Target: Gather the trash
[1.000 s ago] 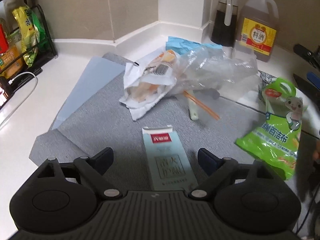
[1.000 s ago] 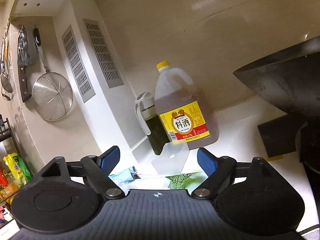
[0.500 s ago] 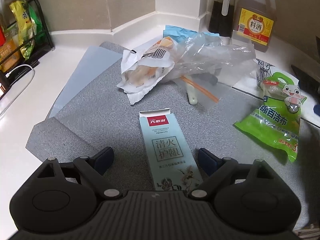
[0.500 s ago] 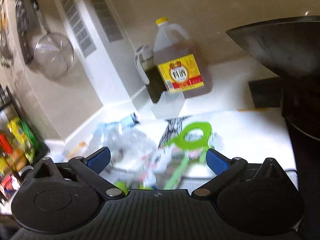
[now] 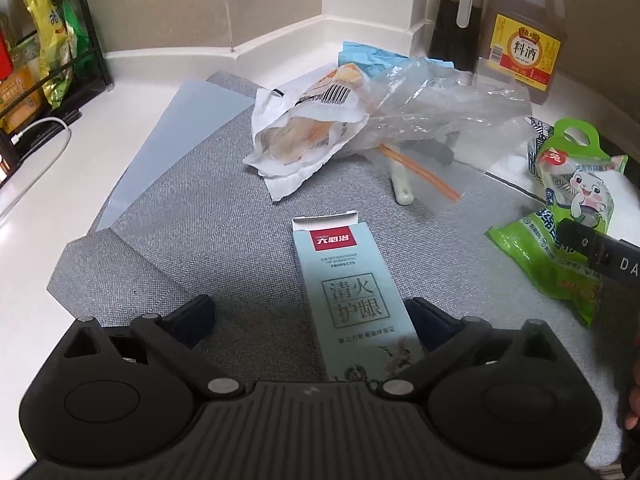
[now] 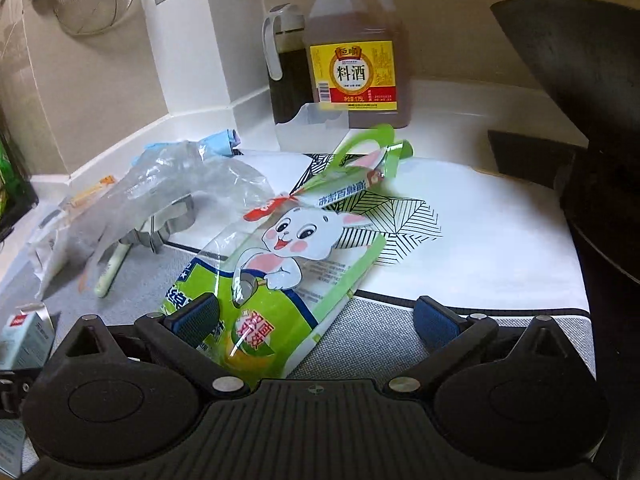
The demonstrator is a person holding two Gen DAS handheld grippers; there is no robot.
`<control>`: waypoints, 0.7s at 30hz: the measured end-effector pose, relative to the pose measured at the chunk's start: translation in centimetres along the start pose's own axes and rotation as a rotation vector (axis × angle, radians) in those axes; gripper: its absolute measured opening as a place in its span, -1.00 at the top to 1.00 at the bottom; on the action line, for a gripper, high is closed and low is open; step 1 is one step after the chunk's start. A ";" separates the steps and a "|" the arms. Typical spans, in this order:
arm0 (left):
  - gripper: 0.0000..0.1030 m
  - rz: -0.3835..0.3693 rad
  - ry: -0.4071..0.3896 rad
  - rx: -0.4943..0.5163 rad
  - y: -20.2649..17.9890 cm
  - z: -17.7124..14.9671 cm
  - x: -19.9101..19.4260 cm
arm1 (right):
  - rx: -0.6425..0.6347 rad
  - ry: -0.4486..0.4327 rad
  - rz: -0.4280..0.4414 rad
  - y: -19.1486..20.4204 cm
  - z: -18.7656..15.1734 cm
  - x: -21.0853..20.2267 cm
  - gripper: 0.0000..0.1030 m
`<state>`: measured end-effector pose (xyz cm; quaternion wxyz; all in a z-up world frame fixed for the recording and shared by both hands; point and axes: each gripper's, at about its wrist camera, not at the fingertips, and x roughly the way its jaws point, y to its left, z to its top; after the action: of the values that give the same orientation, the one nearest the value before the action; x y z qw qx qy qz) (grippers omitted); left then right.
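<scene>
Lots of readable print here. Pale blue-green carton [image 5: 352, 296] lying flat on the grey mat [image 5: 192, 208], top flap open, red tag up top, "PRODUCTS" in tiny caps under it, then big boxed characters 清火护龈. Sits right between the left tongs [image 5: 310, 314], leaning toward the right finger; pads not pressing on it. Left tongs still opening, already spread wide. Over on the right, green pouch [image 6: 280, 276] with a cartoon white rabbit, clear window in the middle, cut-out carry handle at the top, blue-and-white lettering too crumpled to read fully. Lies half on the mat, half on the white leaf-pattern sheet [image 6: 480, 232], lower end between the right tongs [image 6: 316, 316], hugging the left finger. Right tongs spread fully, nothing pinched. Same pouch shows in the left view at the far right with a black gripper finger [image 5: 592, 244] over it, "DA" printed on that. Further back on the mat: crumpled white wrapper [image 5: 304, 136] with a barcode and orange print, tangled with a clear plastic bag [image 5: 448, 116], an orange strip [image 5: 420, 168] and a pale stick-like handle [image 5: 402, 188] poking out below, blue paper [image 5: 368, 54] behind. Against the wall on the white bench [image 5: 60, 184]: big jug [image 6: 358, 52], yellow label reading 料酒, amber liquid, yellow cap, beside a dark bottle with white handle [image 6: 286, 64].
</scene>
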<state>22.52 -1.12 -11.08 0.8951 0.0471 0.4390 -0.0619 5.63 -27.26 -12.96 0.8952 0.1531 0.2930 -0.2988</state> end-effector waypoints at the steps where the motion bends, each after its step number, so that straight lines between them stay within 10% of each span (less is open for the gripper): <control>1: -1.00 0.002 -0.005 0.000 0.0 0.0 0.0 | -0.003 0.001 -0.002 0.0 0.0 0.0 -1.00; 21: -1.00 -0.011 -0.048 0.026 0.1 -0.7 -0.2 | -0.064 0.019 -0.110 0.7 -0.2 0.5 -1.00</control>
<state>21.87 -0.95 -11.36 0.9044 0.0546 0.4168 -0.0736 6.30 -26.91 -13.34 0.8790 0.1110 0.3188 -0.3368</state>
